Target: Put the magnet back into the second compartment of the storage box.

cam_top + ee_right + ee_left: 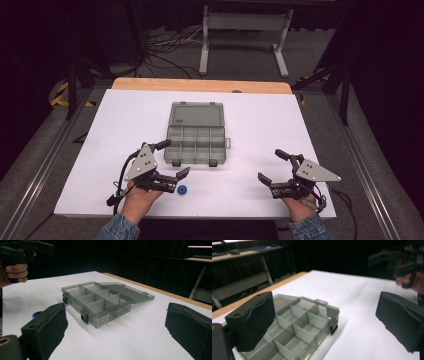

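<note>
- Left gripper [176,181]: jaws spread wide, nothing between them.
- Small blue ring [182,189]: on the white table [260,115], just beside the left gripper's near jaw tip.
- Right gripper [270,167]: jaws spread, empty, well apart from the ring.
- Farther back: open grey compartment box [196,142], lid laid flat behind.

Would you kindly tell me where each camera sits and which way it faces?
High view: above the near edge, looking down on the organiser box, both hands and tongs.
Left gripper view: on the left tongs, facing the box, right hand beyond.
Right gripper view: on the right tongs, facing the box and blue ring.
Shared: the box.
</note>
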Demonstrator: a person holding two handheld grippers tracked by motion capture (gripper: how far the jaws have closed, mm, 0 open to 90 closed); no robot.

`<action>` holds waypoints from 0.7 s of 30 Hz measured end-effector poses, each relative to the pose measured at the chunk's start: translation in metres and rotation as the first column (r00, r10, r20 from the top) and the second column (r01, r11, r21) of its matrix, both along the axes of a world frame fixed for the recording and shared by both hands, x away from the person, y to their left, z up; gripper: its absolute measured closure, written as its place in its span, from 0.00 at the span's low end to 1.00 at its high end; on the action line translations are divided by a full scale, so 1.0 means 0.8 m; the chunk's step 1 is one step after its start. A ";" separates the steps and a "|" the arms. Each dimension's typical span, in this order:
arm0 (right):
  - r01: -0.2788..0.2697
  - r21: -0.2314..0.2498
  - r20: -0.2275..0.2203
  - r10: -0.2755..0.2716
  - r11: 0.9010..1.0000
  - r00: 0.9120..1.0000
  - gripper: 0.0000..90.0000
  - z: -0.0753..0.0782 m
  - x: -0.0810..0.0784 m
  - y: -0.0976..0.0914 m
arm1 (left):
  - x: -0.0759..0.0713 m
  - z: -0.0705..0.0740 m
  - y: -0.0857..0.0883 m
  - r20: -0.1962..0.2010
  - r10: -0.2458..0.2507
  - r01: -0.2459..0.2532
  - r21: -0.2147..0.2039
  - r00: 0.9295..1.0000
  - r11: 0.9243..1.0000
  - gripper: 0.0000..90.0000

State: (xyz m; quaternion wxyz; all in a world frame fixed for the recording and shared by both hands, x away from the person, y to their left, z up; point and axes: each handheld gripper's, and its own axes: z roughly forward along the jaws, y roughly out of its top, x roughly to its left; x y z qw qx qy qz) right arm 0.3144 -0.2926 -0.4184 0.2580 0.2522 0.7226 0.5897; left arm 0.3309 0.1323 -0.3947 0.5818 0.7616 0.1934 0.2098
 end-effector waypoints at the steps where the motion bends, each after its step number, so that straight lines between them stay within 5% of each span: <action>1: -0.003 0.001 0.000 0.003 1.000 1.000 0.05 0.000 0.000 0.000 | 0.001 0.002 -0.001 -0.016 -0.010 0.010 0.022 1.000 1.000 0.06; 4: -0.003 0.000 -0.002 0.003 1.000 1.000 0.05 0.000 0.000 0.000 | 0.001 0.004 -0.003 -0.028 -0.011 0.012 0.051 1.000 0.999 0.06; 5: -0.004 0.000 -0.002 0.004 1.000 1.000 0.05 0.000 0.000 0.000 | 0.003 0.007 -0.004 -0.050 -0.026 0.031 0.098 0.998 0.995 0.06; 8: -0.004 0.000 -0.008 0.004 1.000 1.000 0.05 0.000 0.000 0.000 | 0.004 0.011 -0.008 -0.084 -0.027 0.039 0.146 0.996 0.988 0.05; 21: -0.015 -0.005 -0.025 0.015 1.000 1.000 0.05 -0.002 0.002 0.002 | 0.009 0.029 -0.024 -0.187 -0.017 0.082 0.346 0.982 0.935 0.03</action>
